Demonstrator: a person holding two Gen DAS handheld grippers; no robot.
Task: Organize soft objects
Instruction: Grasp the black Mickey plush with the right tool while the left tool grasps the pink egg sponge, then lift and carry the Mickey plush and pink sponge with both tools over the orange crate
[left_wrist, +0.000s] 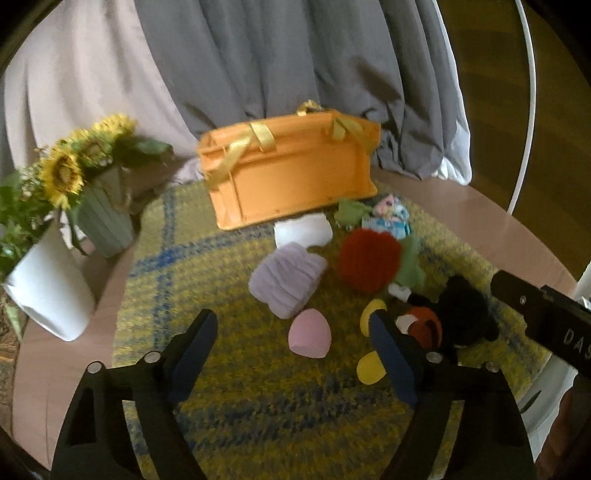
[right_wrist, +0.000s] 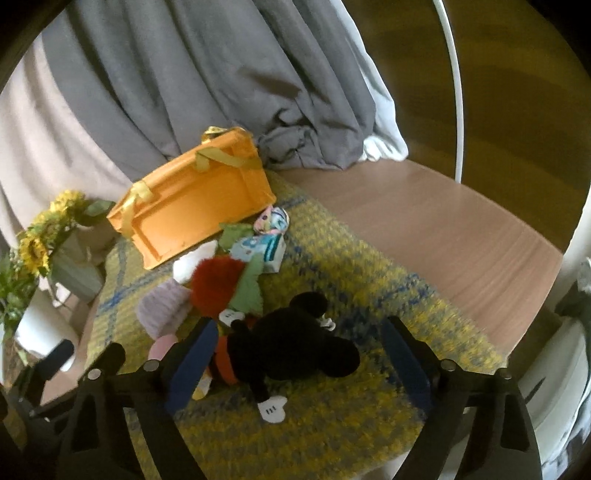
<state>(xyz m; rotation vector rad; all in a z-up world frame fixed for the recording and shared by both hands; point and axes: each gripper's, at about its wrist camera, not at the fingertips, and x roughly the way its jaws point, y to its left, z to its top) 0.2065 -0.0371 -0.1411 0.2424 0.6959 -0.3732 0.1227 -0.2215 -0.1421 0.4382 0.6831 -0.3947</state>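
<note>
A: Soft toys lie heaped on the yellow-blue mat, at five o'clock from the orange box. On the far left?
B: Sunflowers, then the lilac knit and pink sponge between the left gripper fingers, spread wide, holding nothing.
A: Rightward?
B: Red pompom, then the mouse plush between the right gripper fingers, parted, not touching it.

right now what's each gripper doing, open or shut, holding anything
Left gripper: open, holding nothing, over the pink sponge.
Right gripper: open, holding nothing, its fingers either side of the black mouse plush.
</note>
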